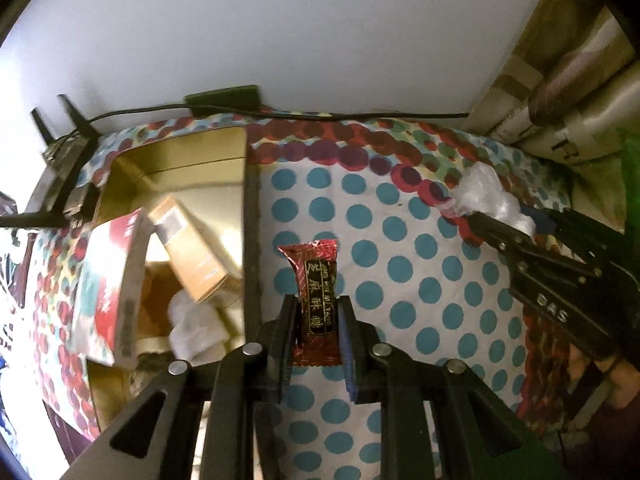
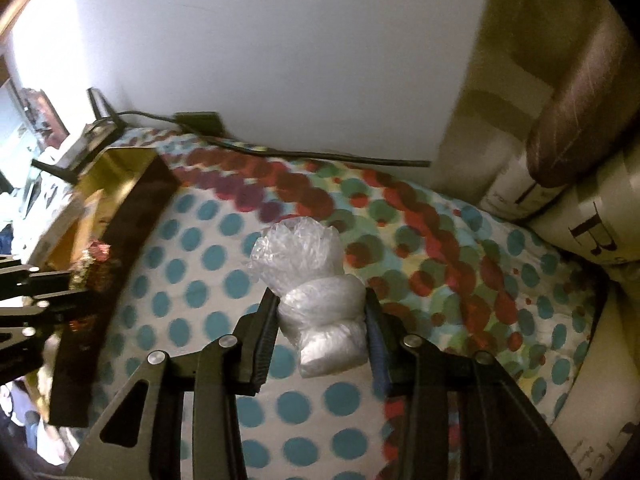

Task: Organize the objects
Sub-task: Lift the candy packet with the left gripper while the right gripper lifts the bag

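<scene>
Left gripper (image 1: 318, 316) clamps the candy (image 1: 314, 292); right gripper (image 2: 322, 320) pinches the bag (image 2: 316, 292). Slick bag may slip before the box (image 1: 176, 168).

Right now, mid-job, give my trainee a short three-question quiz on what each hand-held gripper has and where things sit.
1. True or false: the left hand-held gripper is shut on a red snack packet.
2. What does the right hand-held gripper hold? A) a clear plastic bag bundle B) a spoon C) a cup
3. Fill in: in the left wrist view, the gold box lies to the ___ of the packet.

Key: 1 true; 2 A; 3 left.
</scene>
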The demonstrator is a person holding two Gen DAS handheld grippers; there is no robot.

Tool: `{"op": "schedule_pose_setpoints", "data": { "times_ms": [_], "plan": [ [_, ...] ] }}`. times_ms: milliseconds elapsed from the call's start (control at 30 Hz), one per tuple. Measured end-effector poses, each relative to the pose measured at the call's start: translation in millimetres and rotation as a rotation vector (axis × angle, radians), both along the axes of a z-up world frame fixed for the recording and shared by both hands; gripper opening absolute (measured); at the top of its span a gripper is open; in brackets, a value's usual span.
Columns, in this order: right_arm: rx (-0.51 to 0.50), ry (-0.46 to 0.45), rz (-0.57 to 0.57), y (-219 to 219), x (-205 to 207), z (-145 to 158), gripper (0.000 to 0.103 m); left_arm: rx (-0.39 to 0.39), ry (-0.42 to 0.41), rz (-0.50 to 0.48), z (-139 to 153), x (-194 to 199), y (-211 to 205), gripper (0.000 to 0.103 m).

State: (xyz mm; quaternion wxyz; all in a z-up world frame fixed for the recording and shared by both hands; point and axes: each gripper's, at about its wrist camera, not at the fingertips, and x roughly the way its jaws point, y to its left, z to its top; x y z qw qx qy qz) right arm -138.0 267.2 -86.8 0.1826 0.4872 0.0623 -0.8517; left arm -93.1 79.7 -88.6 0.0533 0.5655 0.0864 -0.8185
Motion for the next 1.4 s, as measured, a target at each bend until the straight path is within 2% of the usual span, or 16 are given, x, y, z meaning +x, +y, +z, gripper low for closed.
{"op": "schedule_pose_setpoints", "data": {
  "times_ms": [100,333,433,733,900,1000,1233,1333,1400],
  "plan": [
    [-0.024,0.007,0.028,-4.0,13.6,11.6,0.038,-0.037,0.034,0.013,5.5,13.7,-0.9,0.020],
    [-0.069,0.013,0.120,-28.0,34.4,32.0,0.038,-0.014,0.047,0.090,4.9,53.8,-27.3,0.021],
    [-0.094,0.019,0.153,-38.8,39.6,39.5,0.038,0.020,0.049,0.136,4.4,74.5,-44.9,0.021],
    [-0.152,-0.001,0.279,-81.2,59.4,37.5,0.037,0.001,0.047,0.186,3.4,101.2,-65.0,0.021],
    [-0.142,-0.005,0.293,-95.7,72.7,36.7,0.037,0.041,0.068,0.155,6.6,105.3,-84.8,0.021],
    [-0.145,0.011,0.290,-105.8,74.4,41.2,0.037,0.045,0.072,0.105,8.0,106.0,-91.0,0.021],
    [-0.144,0.017,0.312,-154.5,70.7,41.2,0.037,0.072,0.057,0.017,0.8,116.9,-96.2,0.021],
    [-0.128,0.012,0.331,-169.6,69.0,38.5,0.037,0.118,0.070,-0.034,1.2,122.4,-95.8,0.021],
    [-0.122,0.024,0.334,-174.1,65.2,41.1,0.037,0.159,0.099,-0.105,5.6,124.4,-86.9,0.021]
  ]
}}
